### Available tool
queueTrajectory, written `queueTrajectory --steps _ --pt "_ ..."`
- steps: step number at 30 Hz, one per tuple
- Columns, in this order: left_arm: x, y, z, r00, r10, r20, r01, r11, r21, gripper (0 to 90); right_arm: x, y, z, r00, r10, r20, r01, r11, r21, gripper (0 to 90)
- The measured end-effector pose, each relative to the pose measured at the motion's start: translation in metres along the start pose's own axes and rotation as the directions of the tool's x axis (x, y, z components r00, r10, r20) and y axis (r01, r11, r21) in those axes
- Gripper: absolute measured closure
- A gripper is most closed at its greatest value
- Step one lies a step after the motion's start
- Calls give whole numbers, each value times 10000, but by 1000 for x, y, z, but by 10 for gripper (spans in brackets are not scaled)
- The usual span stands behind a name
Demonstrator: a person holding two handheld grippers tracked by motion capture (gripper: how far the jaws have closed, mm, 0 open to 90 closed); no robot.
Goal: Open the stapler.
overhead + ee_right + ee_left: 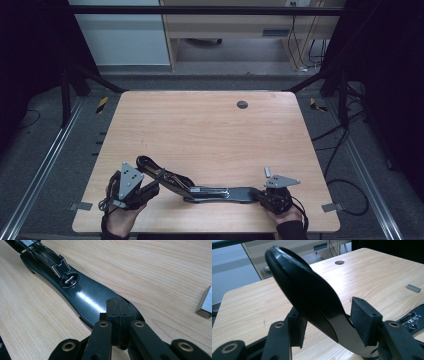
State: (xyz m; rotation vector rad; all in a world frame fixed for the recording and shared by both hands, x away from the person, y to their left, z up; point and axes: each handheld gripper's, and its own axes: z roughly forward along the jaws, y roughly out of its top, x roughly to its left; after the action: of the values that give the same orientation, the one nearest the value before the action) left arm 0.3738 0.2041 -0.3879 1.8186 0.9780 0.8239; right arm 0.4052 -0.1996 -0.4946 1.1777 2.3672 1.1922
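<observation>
The opened stapler [215, 192] lies between the two tongs. The left gripper [328, 323] stands released, its pads [364, 320] flanking the raised black lid without pressing. The right gripper [117, 322] is clenched, jaws together on the stapler's base end. Its view alone shows the staple strip [205, 302] close beside it.

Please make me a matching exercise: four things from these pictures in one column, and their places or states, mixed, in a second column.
1. left tool
2. right tool
3. staple strip
4. round cap

A. set into the far side of the table
B. jaws closed, at the end of the stapler's flat base
C. jaws on either side of the stapler's raised arm
D. lying loose on the wood

Pairs: 1-C, 2-B, 3-D, 4-A
</observation>
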Motion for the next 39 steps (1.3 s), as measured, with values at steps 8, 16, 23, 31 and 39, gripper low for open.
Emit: queueTrajectory --steps 8,16,23,31,39 --pt "7 -7 -1 10000 -92 29 91 9998 151 438 0 0 0 10000 -15 -21 15 10000 0 900" --pt "5 -7 -2 9998 151 -95 -149 9997 181 414 -1 1 0 10000 58 -45 -58 10000 22 886" --pt "6 -6 -4 9993 330 -185 -323 9988 375 333 -2 2 -1 9996 271 2 -271 9996 25 811" --pt "10 -11 -10 9997 231 -43 -228 9985 507 281 -6 2 -6 9987 379 352 -373 9992 -174 717" --pt "13 -15 -18 9998 184 27 -185 9987 466 265 -7 3 -8 9976 465 505 -455 9988 -200 661"
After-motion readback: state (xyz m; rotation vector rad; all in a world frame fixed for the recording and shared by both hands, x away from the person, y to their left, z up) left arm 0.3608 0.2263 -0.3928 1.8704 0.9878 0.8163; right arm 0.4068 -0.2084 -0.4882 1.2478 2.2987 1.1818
